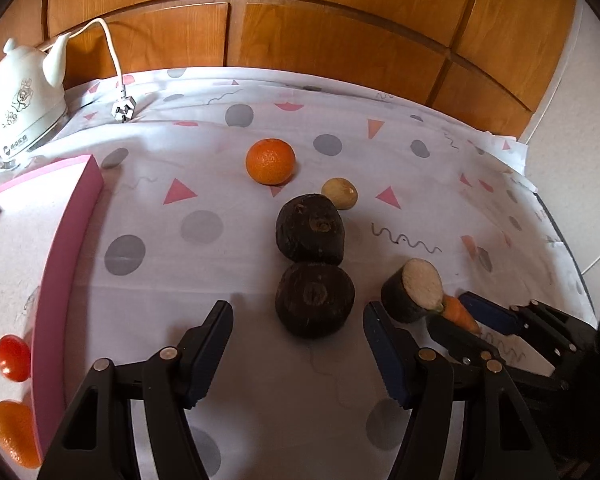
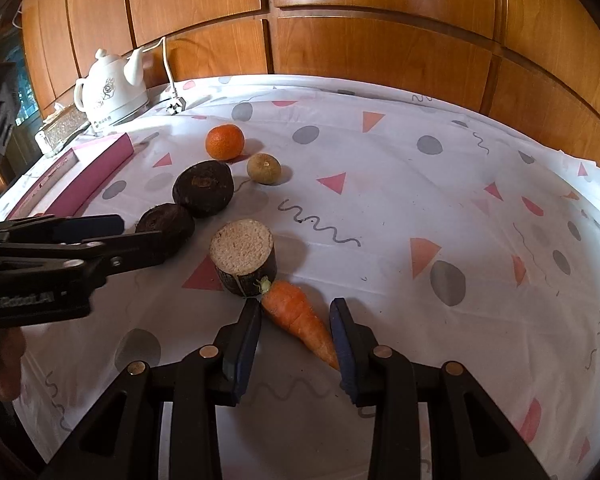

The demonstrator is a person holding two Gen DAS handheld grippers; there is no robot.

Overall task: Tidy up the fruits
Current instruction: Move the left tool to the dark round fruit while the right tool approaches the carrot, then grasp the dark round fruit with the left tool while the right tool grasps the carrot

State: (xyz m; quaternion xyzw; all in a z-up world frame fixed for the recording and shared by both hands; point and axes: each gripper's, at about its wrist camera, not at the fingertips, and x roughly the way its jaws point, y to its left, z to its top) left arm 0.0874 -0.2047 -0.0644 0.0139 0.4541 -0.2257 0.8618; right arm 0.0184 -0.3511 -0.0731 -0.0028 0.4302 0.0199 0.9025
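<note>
An orange [image 1: 271, 161] [image 2: 225, 142], a small brown fruit [image 1: 339, 193] [image 2: 264, 168], two dark round roots [image 1: 310, 227] [image 1: 314, 299], a cut root piece [image 1: 414, 289] [image 2: 244, 255] and a carrot [image 2: 300, 318] [image 1: 459, 313] lie on the patterned cloth. My left gripper [image 1: 298, 354] is open and empty, just short of the nearer dark root. My right gripper [image 2: 296, 344] is open around the carrot, its fingers [image 2: 249, 336] either side, apart from it. A pink tray [image 1: 66, 248] at the left holds a tomato [image 1: 13, 358] and another orange [image 1: 14, 432].
A white kettle [image 1: 22, 96] [image 2: 110, 88] with cord and plug [image 1: 123, 110] stands at the back left. Wooden panelling runs behind the table. The cloth's right edge [image 1: 556, 232] drops off. The left gripper shows in the right wrist view [image 2: 80, 240].
</note>
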